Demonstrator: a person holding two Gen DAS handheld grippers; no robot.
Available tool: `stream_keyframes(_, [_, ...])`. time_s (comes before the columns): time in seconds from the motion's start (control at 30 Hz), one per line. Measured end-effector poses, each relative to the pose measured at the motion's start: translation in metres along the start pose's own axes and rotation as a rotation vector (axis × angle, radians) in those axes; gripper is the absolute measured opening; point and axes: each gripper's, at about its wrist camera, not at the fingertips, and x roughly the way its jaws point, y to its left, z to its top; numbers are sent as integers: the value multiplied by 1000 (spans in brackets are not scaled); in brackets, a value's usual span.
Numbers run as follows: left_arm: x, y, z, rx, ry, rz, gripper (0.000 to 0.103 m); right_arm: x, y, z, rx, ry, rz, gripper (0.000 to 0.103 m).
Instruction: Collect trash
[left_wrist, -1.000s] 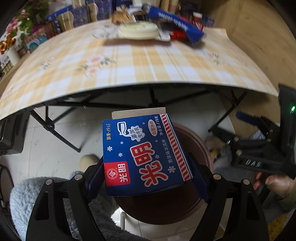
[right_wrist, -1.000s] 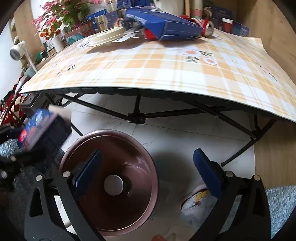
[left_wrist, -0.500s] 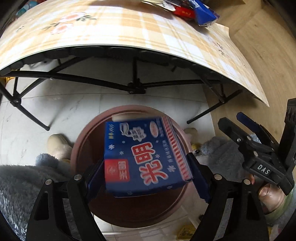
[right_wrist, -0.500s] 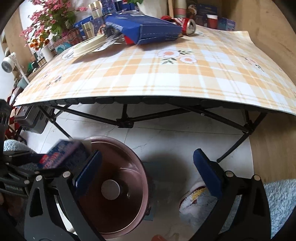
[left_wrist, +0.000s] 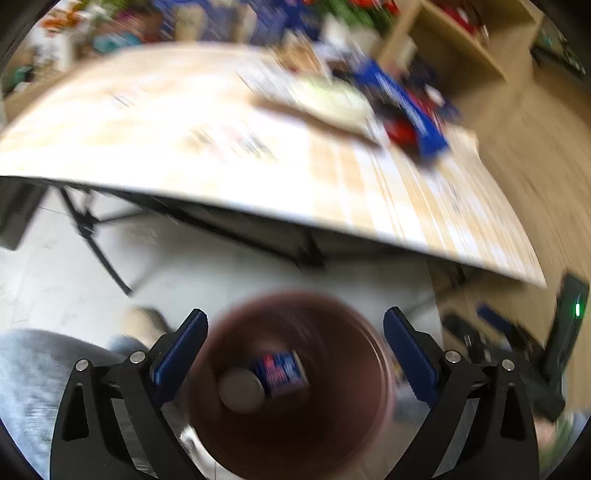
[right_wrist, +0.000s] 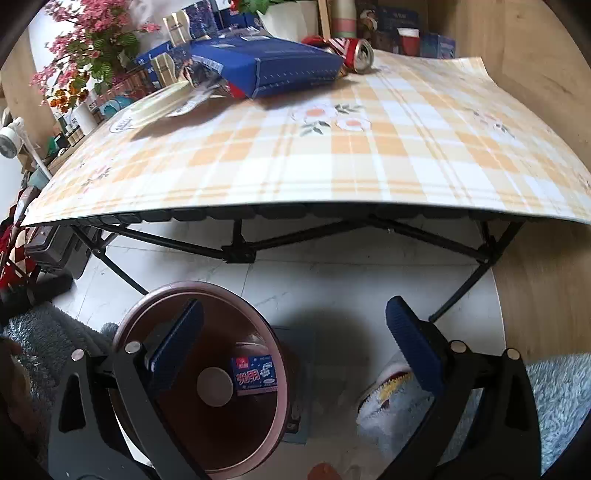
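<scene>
A small blue carton (right_wrist: 254, 375) with red and white lettering lies at the bottom of a brown round bin (right_wrist: 140, 314) on the floor; the blurred left wrist view shows the same carton (left_wrist: 282, 373) inside the bin (left_wrist: 376, 354). My left gripper (left_wrist: 291, 354) hangs above the bin, its jaws opening wide with nothing between them. My right gripper (right_wrist: 291, 350) stands open and empty over the bin's right side. On the table lie a flat blue box (right_wrist: 266, 66), a red can (right_wrist: 356, 51) and a pale plate (right_wrist: 155, 101).
A folding table (right_wrist: 332, 155) with an orange plaid cloth spans the view above the bin, its black legs (right_wrist: 236, 251) crossing beneath. A person's grey fluffy sleeve (left_wrist: 26, 373) and a slipper (right_wrist: 388, 395) lie close by. Flowers (right_wrist: 88, 40) and boxes crowd the far edge.
The blue carton left my left gripper and dropped into the brown bin. The left jaws spread wider, and that gripper swung up toward the table. The right gripper stayed put.
</scene>
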Motion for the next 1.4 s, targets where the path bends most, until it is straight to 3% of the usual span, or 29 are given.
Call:
stream_keyframes(0.13, [-24,8,7,-39,-150,59,95,-5,7,1,-27,-27,-9,97])
stream_keyframes(0.27, [-35,8,11,-43,-228,89,95,-10,14,2,-59,-59,-17,97])
stream_keyframes(0.53, [-43,4,10,-16,-283,103,95,-21,14,9,-73,-131,2,97])
stream_keyframes(0.63, [-48,3,10,-9,-314,108,95,-24,14,15,-80,-116,45,97])
stream_keyframes(0.77, [-56,4,18,15,-353,117,95,-32,18,23,-118,-128,27,97])
stream_keyframes(0.83, [-60,4,26,37,-362,115,96,-36,21,32,-149,-144,3,97])
stream_keyframes(0.93, [-65,-4,41,135,-393,196,97,-38,30,53,-239,-179,-121,97])
stream_keyframes(1.0, [-65,-6,52,166,-397,198,97,-36,40,73,-305,-199,-153,97])
stream_keyframes(1.2, [-56,3,74,89,-395,184,97,-6,71,122,-492,-233,-258,97])
stream_keyframes(1.4, [-35,18,77,56,-374,182,97,56,99,152,-681,-189,-422,97])
